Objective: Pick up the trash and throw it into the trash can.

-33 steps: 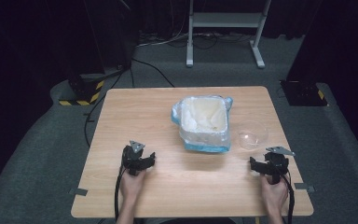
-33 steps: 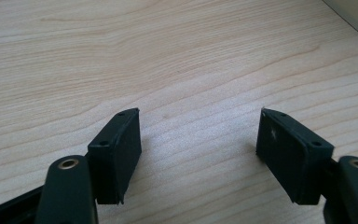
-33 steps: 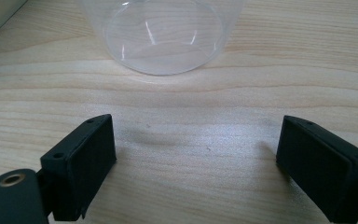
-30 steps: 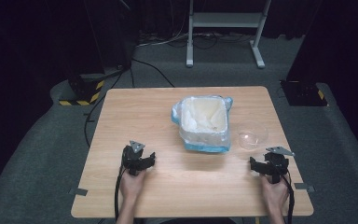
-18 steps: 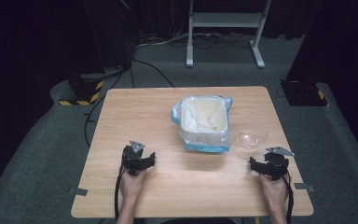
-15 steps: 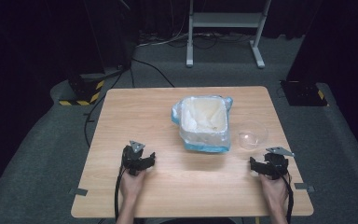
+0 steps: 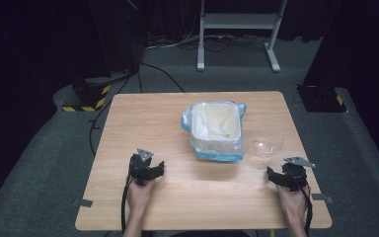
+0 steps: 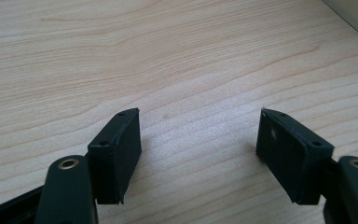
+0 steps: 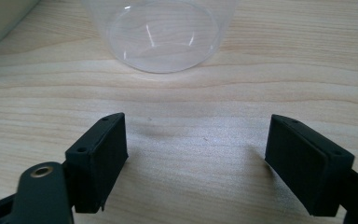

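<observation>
Nothing has shifted on the surface [image 7: 143,113]; my right hand-held gripper [image 9: 193,154] has just been closing slightly, jaws apart and empty. Left hand-held gripper [image 8: 198,149] gapes empty too. Clear bowl [image 9: 161,32], upper centre, may skid or tip if I nudge it.

The right claw [image 9: 193,140] sits low over the pale wooden counter [image 9: 279,70], its two black jaws standing wide apart with bare wood between them — they have just been closing a little. Just beyond the jaws, the clear plastic bowl [image 9: 161,32] stands on the counter, apart from both. To the bowl's left — at the frame's upper corner — curves a whitish container edge [image 9: 0,18].
</observation>
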### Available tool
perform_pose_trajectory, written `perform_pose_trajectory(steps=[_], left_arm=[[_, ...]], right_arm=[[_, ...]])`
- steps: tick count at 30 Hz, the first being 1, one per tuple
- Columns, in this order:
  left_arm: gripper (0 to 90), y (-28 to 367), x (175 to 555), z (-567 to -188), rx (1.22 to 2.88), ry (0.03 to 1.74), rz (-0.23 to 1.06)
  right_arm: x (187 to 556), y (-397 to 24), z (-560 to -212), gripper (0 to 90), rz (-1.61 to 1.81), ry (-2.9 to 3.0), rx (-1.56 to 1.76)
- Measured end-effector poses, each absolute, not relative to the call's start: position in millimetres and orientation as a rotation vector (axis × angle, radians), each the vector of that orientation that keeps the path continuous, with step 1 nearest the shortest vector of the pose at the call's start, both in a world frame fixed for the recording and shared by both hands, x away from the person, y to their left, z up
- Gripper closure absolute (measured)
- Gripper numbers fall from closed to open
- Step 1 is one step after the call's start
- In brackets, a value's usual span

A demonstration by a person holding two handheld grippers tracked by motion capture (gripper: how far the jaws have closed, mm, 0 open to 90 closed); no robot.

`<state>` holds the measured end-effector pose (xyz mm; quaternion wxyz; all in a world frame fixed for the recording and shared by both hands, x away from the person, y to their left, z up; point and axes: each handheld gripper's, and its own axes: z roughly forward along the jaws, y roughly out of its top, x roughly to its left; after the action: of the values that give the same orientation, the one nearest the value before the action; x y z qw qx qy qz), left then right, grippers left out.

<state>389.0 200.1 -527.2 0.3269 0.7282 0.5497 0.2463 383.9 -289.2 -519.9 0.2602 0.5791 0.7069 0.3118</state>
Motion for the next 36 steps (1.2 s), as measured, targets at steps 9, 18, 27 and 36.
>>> perform_pose_trajectory(steps=[9, 18, 27, 36], left_arm=[[30.3, 200.1, 389.0, -527.2, 1.908, 1.440, 0.645], [30.4, 200.1, 389.0, -527.2, 1.908, 1.440, 0.645], [30.3, 200.1, 389.0, -527.2, 1.908, 1.440, 0.645], [30.4, 200.1, 389.0, -527.3, 1.907, 1.440, 0.645]], right_arm=[[377.9, -292.0, -509.6, 25.4, 0.895, 1.922, 1.555], [370.6, -294.2, -495.3, 33.1, 0.950, 1.920, 1.486], [371.4, -298.2, -484.4, 39.1, 0.988, 1.916, 1.467], [374.6, -303.1, -473.7, 41.5, 1.050, 1.886, 1.486]])
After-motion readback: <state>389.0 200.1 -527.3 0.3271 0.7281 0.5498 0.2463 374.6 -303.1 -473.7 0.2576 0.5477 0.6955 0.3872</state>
